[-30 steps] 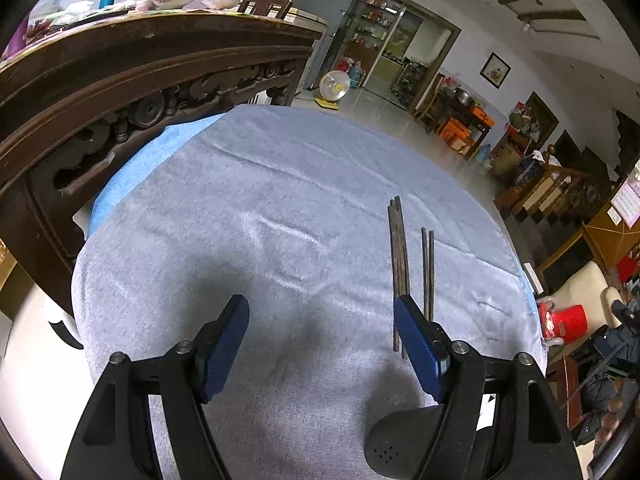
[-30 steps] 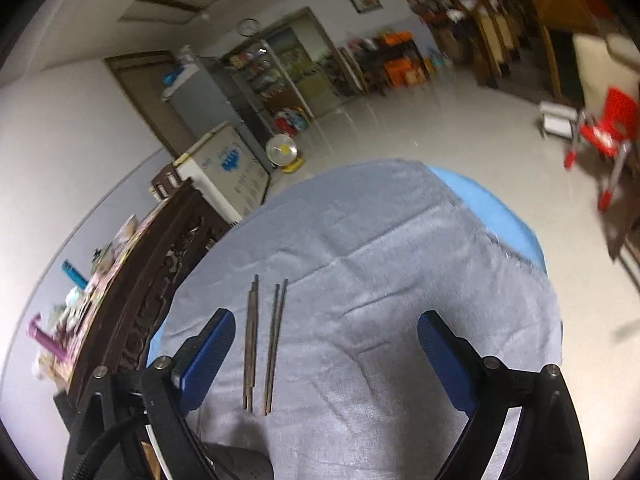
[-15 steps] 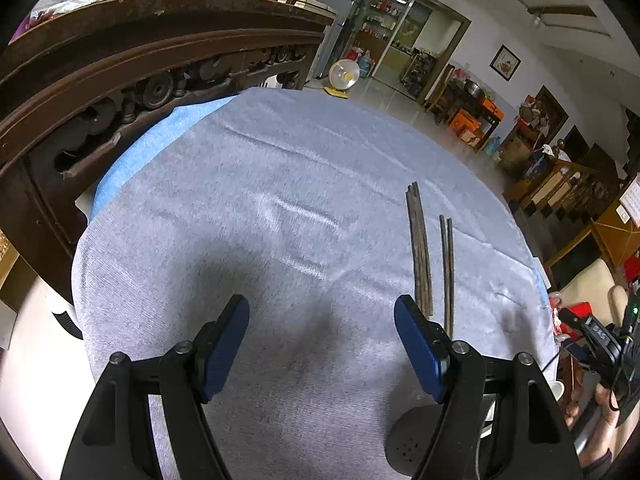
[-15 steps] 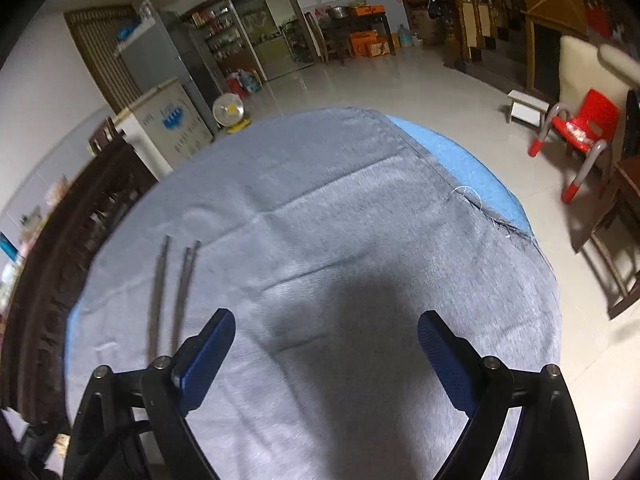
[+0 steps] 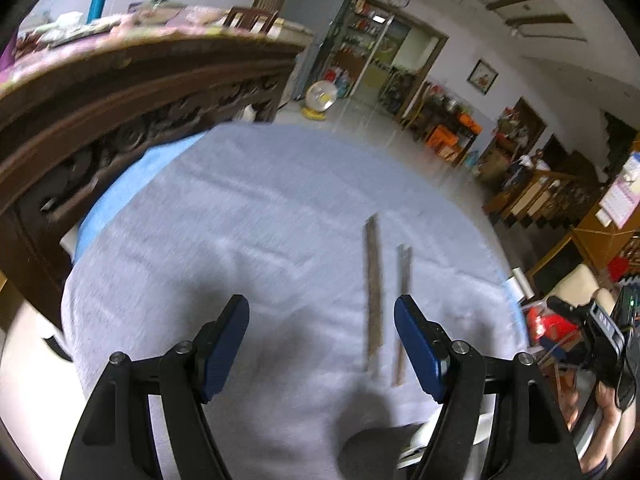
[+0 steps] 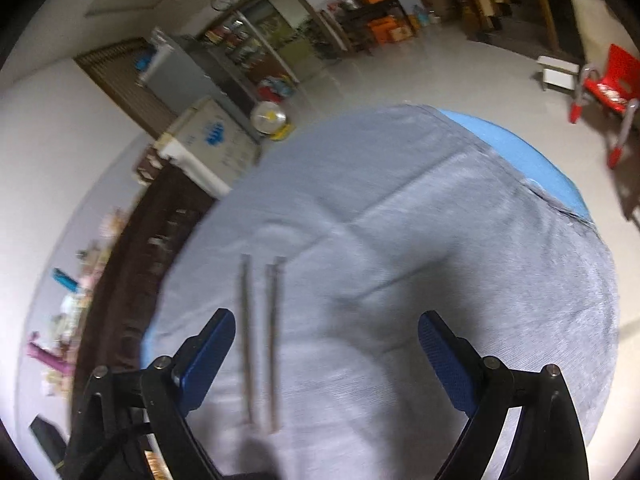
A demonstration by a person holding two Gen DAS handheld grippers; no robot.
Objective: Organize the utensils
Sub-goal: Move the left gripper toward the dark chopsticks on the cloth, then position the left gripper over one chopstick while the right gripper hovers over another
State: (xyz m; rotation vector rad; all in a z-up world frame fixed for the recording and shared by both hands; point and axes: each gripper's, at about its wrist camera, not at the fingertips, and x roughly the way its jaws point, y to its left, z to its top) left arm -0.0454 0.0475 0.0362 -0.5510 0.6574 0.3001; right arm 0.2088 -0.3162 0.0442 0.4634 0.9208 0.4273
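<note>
- Grey cloth [image 5: 240, 216] covers the round table; two pairs of dark chopsticks [image 5: 374, 292] lie on it side by side, long axes parallel, running away from both cameras.
- Left gripper [image 5: 322, 334] stands wide with nothing between its pads; the chopsticks sit just inside its right-hand finger.
- Right gripper [image 6: 326, 346] is likewise wide and empty, the chopsticks [image 6: 260, 340] near its left-hand finger.
- Only the left view shows a person's hand with a camera [image 5: 600, 340]; only the right view shows the red chair [image 6: 608, 88].
- White chest [image 6: 208, 140] bears blue print, too blurred to read.
</note>
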